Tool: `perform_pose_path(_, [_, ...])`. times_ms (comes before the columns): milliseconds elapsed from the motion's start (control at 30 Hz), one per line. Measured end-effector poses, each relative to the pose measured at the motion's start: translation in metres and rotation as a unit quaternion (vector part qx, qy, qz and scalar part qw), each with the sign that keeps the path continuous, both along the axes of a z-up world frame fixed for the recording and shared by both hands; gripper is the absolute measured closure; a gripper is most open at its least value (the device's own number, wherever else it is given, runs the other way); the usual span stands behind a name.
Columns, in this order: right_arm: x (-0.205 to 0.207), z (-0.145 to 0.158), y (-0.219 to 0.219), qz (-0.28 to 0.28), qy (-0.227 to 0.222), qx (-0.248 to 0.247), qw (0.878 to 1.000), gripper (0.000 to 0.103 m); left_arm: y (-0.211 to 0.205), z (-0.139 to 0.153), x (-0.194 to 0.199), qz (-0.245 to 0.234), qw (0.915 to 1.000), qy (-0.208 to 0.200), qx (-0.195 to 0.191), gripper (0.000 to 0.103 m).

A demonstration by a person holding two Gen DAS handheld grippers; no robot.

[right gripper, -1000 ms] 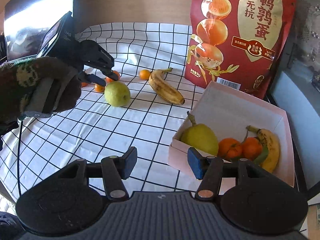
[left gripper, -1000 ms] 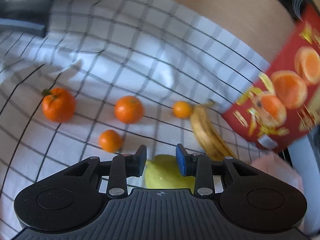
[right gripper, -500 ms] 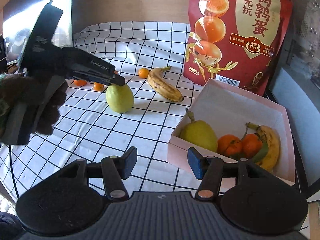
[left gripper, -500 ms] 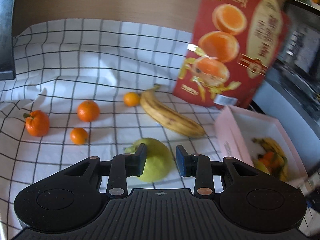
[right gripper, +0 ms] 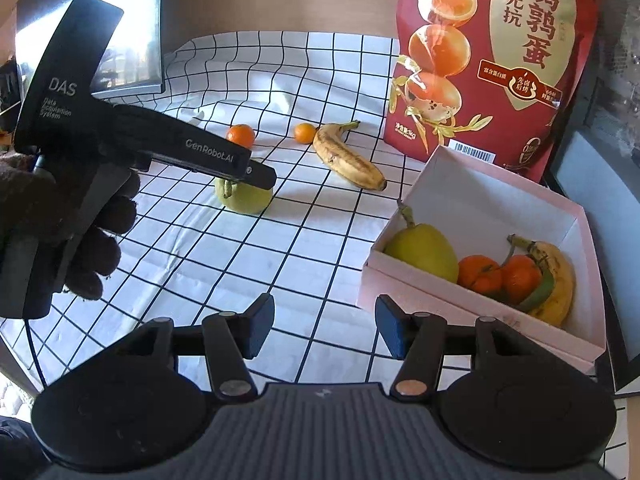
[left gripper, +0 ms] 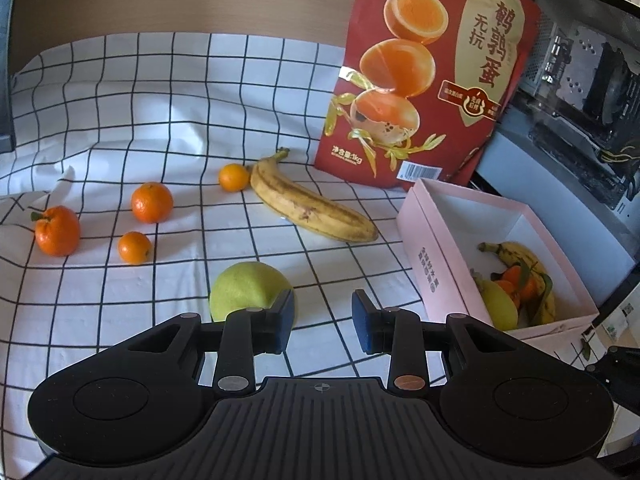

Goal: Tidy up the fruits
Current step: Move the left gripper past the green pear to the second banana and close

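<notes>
A green pear (left gripper: 246, 292) lies on the checked cloth, just left of my left gripper (left gripper: 323, 322), which is open and empty; its left finger overlaps the pear's edge. The pear also shows in the right wrist view (right gripper: 244, 197) under the left gripper's body. A loose banana (left gripper: 312, 208) and several oranges, one at far left (left gripper: 57, 231), lie beyond. The pink box (left gripper: 424, 248) at right holds a pear (right gripper: 422, 254), oranges (right gripper: 498, 274) and a banana (right gripper: 554, 276). My right gripper (right gripper: 325, 330) is open and empty, near the box's front left corner.
A tall red snack bag (left gripper: 428, 68) stands behind the box. A dark screen (right gripper: 128, 40) stands at the back left. A metal appliance (left gripper: 580, 60) is at the far right. The cloth (left gripper: 160, 120) is wrinkled at the back.
My left gripper has swung right and pulled back; the pear has slipped from between its fingers to its left side. The right gripper has stayed nearly still.
</notes>
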State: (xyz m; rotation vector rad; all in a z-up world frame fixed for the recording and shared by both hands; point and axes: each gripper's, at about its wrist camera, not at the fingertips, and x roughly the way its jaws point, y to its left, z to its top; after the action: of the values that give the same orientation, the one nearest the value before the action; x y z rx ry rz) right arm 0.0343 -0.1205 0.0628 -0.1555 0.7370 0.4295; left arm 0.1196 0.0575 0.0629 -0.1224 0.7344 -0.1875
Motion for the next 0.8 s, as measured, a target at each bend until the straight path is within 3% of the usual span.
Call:
perform_pose_path(300, [-0.003, -0.003, 0.003, 0.010, 0.004, -0.005, 1.000, 0.047, 0.017, 0.002, -0.011, 0.016, 0.9996, 0.001, -0.022, 0.067])
perform_pose_path(500, [-0.006, -0.005, 0.012, 0.025, -0.001, -0.011, 1.000, 0.047, 0.054, 0.015, -0.017, 0.090, 0.9940, -0.022, -0.059, 0.067])
perform_pose_path(800, [-0.006, -0.007, 0.020, 0.036, -0.001, -0.010, 0.999, 0.047, 0.098, 0.012, -0.006, 0.161, 0.9853, -0.003, -0.056, 0.067])
